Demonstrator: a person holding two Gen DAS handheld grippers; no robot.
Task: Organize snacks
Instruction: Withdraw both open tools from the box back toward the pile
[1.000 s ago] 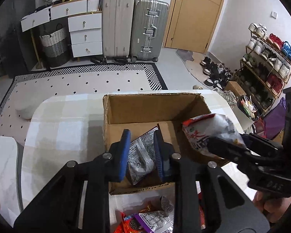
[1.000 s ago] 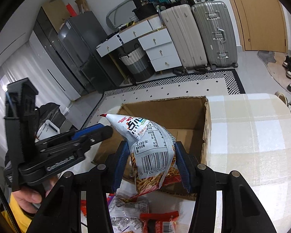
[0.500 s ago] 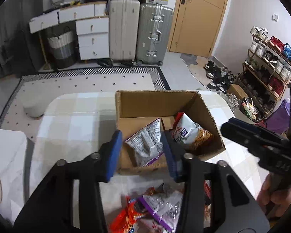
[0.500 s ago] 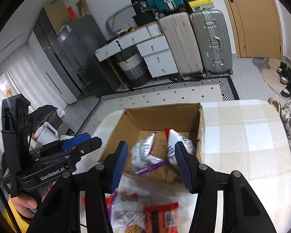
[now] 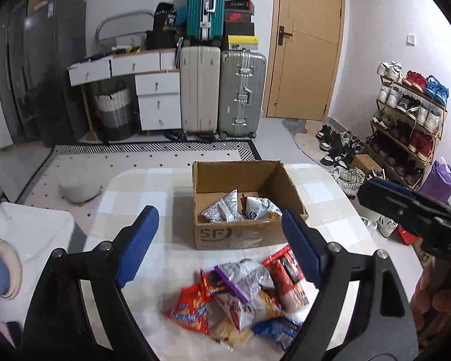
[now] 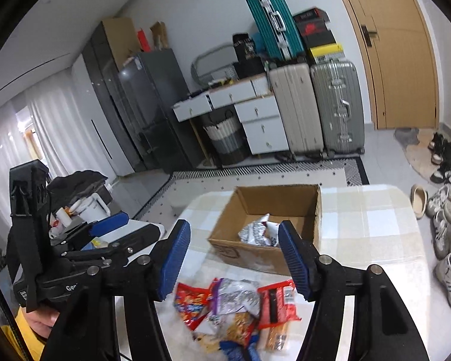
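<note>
Cardboard box [image 5: 249,234] holds two packets [image 5: 240,209]; a pile [image 5: 243,297] waits on the table [image 5: 141,186]. Both grippers, left [image 5: 221,245] and right [image 6: 234,258], are opening, empty.

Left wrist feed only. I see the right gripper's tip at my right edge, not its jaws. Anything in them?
Observer: No. The right wrist view shows the right gripper empty, its jaws opening with nothing between them.
Operator: How does my gripper look from there?
Observer: The left gripper sits low at the left, held by a hand in a yellow sleeve. Its jaws are opening, with nothing between them.
Operator: Anything past my left edge?
Observer: A white jug, possibly a kettle, stands behind the left gripper, off the table.
</note>
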